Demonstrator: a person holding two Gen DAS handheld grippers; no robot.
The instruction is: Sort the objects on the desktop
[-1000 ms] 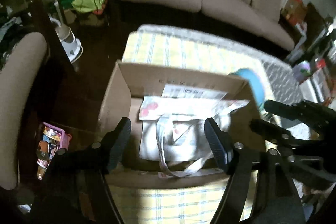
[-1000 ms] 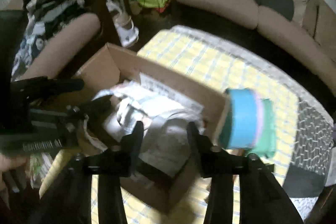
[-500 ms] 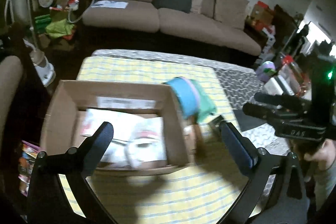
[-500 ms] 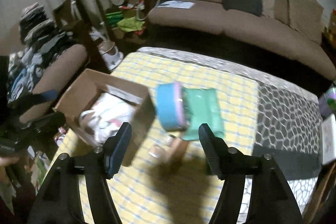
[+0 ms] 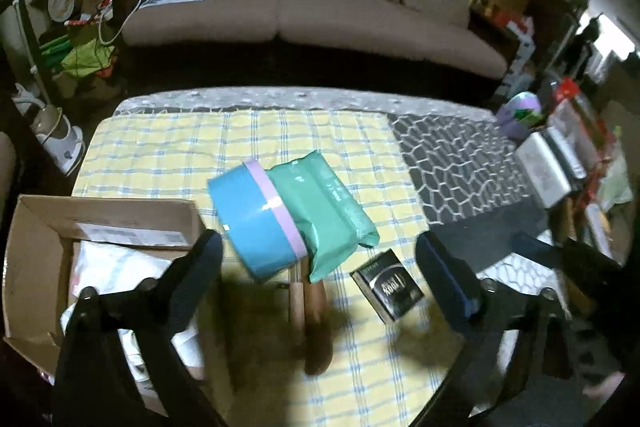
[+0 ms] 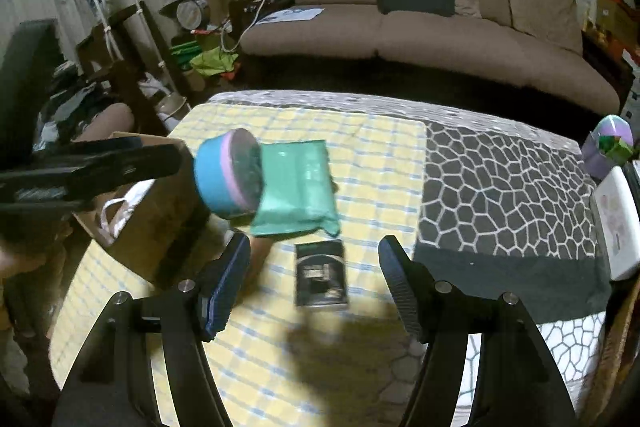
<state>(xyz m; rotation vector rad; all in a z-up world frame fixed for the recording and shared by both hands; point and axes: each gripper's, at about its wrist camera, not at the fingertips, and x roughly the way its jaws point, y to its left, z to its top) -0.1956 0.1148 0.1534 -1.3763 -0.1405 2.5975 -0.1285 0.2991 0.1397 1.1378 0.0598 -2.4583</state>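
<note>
Yellow-checked cloth on the counter [image 5: 168,155] carries a blue round tin [image 5: 256,223], propped on a green plastic pouch [image 5: 328,211] beside the cardboard box [image 5: 36,223]; nudged by either empty gripper, left gripper [image 5: 318,267] or right gripper [image 6: 314,279], jaws apart, it might roll.

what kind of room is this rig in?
Most likely a home living room: a brown sofa sits behind a low table under a yellow checked cloth, with household clutter along the wall.
</note>
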